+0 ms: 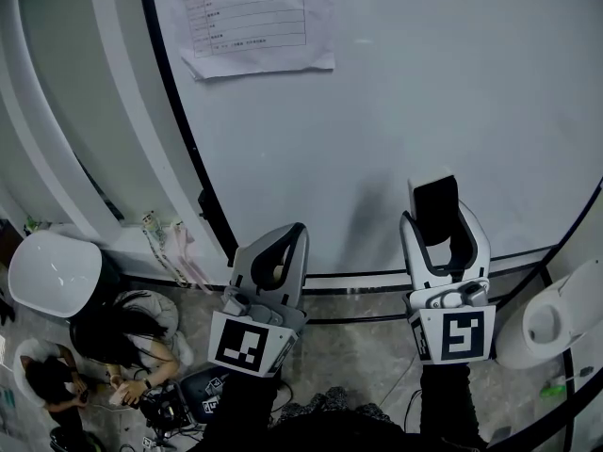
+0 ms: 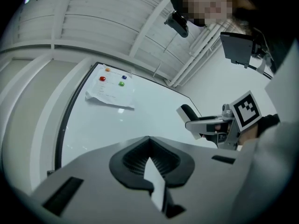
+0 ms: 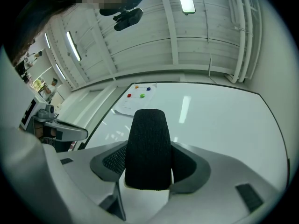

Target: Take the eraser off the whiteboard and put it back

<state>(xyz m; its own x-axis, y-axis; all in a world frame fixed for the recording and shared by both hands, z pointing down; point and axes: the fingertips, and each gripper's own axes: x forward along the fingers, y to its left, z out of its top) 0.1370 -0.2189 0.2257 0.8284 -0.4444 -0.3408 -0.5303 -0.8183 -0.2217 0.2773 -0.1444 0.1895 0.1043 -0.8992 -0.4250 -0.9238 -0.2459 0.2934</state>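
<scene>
The black eraser (image 3: 148, 148) is pinched in the right tongs (image 1: 441, 226) and is held up near the whiteboard (image 1: 452, 83). The left tongs (image 1: 296, 232) are pressed together and are seen nearby.

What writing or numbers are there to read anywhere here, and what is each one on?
Sheet of paper on the whiteboard: a printed table, too small to read.
Left marker cube and right marker cube: black-and-white square patterns only, no words.
Nothing else bears readable text.
</scene>
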